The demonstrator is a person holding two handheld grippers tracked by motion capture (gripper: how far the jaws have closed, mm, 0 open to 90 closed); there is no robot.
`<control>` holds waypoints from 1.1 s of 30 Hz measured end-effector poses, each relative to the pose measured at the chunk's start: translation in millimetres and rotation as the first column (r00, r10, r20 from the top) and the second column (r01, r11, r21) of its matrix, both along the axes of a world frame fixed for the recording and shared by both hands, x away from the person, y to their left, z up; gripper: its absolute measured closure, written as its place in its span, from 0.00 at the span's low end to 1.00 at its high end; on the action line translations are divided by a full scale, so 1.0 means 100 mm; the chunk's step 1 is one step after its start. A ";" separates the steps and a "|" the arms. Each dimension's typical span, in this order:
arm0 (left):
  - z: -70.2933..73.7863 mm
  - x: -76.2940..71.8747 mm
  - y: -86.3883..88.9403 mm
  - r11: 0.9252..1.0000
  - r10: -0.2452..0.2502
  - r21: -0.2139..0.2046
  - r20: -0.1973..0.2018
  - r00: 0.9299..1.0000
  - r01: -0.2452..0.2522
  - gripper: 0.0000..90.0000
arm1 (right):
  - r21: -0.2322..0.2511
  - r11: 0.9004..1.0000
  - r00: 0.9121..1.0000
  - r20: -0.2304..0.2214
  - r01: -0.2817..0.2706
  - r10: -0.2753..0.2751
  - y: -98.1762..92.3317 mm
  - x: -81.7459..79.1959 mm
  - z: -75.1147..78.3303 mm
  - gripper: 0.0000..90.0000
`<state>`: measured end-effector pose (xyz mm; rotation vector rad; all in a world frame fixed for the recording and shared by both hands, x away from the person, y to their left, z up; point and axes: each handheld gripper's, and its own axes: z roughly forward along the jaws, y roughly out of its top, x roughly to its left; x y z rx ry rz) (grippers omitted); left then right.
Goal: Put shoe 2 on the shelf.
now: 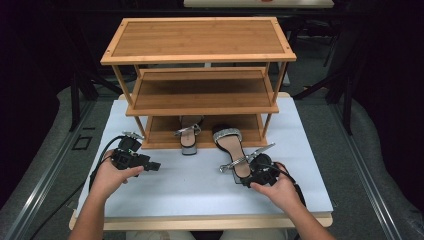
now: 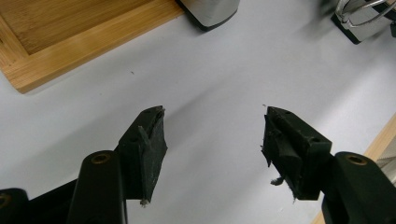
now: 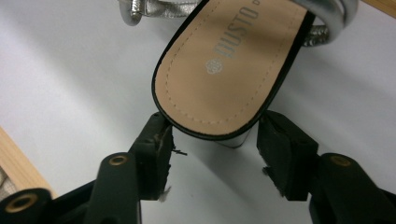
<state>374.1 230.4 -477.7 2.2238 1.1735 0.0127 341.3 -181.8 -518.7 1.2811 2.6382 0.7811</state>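
Two silver-strapped sandals with tan insoles stand in front of a bamboo shoe rack [image 1: 200, 40]. The left sandal [image 1: 189, 137] has its toe on the bottom shelf. The right sandal [image 1: 234, 150] lies on the white board with its heel toward me. My right gripper [image 1: 240, 176] is at that heel. In the right gripper view the jaws [image 3: 215, 135] stand open on either side of the heel of the sandal [image 3: 224, 70], level with the insole's rim, not pressing on the heel block. My left gripper [image 1: 155, 166] hovers open over bare board [image 2: 212, 130], with nothing between its jaws.
The rack has three shelves; the top and middle ones are bare. Its bottom shelf's corner [image 2: 70, 37] and the silver heel of the left sandal [image 2: 210, 11] lie ahead of the left gripper. The white board [image 1: 200, 195] ends at a wooden table edge [image 1: 200, 222] near me.
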 end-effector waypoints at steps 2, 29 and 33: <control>0.00 0.00 0.01 1.000 -0.002 0.004 0.000 1.000 0.002 0.43 | -0.003 1.000 1.000 -0.006 0.012 -0.012 0.03 0.01 -0.01 0.48; -0.03 0.02 0.02 1.000 0.001 0.007 -0.008 1.000 -0.001 0.43 | 0.008 0.993 0.992 0.046 0.114 -0.114 0.29 0.69 0.15 0.53; -0.04 0.01 0.03 1.000 0.007 0.010 -0.004 1.000 -0.007 0.43 | 0.048 0.994 0.994 0.028 0.102 -0.103 0.32 0.80 0.15 0.53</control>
